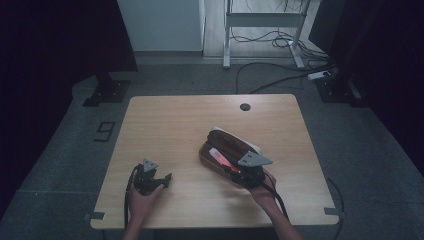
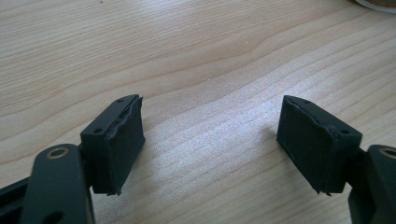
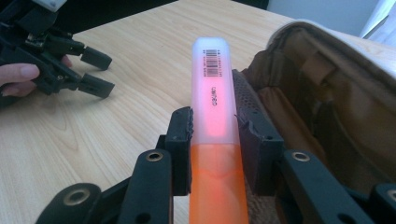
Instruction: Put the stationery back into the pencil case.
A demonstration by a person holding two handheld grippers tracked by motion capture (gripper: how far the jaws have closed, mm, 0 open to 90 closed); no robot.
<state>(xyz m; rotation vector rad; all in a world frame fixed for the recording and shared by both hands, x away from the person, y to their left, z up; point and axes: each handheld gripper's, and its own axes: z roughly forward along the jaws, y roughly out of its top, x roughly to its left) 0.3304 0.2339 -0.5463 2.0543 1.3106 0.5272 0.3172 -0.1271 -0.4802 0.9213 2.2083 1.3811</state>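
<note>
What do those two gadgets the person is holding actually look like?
Both are black handheld tools. The left gripper and right gripper each carry a grey three-cornered plate on top and trail a black cable. Each ends in two blocky black fingers with flat padded faces, on arms with round pivot holes. The forearms show no sleeves.

Pale wood-grain counter (image 1: 165, 125), rounded corners, round cable hole (image 1: 245, 107) near its far edge. Open brown pencil case (image 1: 235, 145) lies right of centre, lid raised. The left claw (image 1: 162, 181) rests on it near the front-left.
</note>
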